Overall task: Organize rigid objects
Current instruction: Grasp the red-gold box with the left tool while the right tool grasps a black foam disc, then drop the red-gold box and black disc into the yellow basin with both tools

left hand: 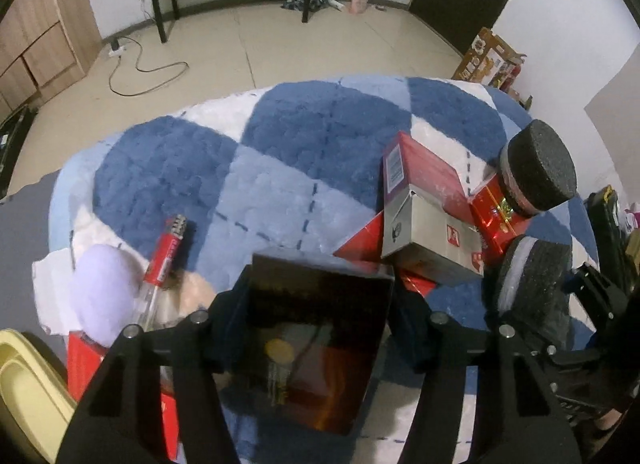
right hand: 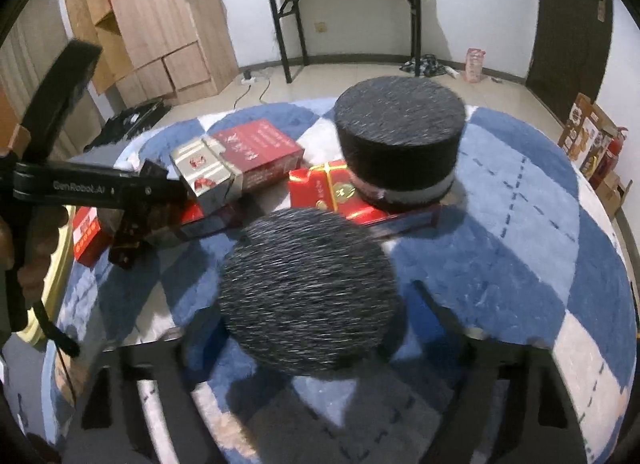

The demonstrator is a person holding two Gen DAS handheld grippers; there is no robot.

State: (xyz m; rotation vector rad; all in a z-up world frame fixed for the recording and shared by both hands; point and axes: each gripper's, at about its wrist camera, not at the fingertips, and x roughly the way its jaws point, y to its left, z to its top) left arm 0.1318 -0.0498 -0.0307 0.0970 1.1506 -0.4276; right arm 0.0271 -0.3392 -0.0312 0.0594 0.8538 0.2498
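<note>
Left wrist view: left claw clamps a dark box; right claw pinches a red box; other boxes lie jumbled.

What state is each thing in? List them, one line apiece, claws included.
left claw: shut on the dark box
right claw: shut on the red gift box
silver box: end flap open, lying tilted
red tube: lying on the rug
</note>
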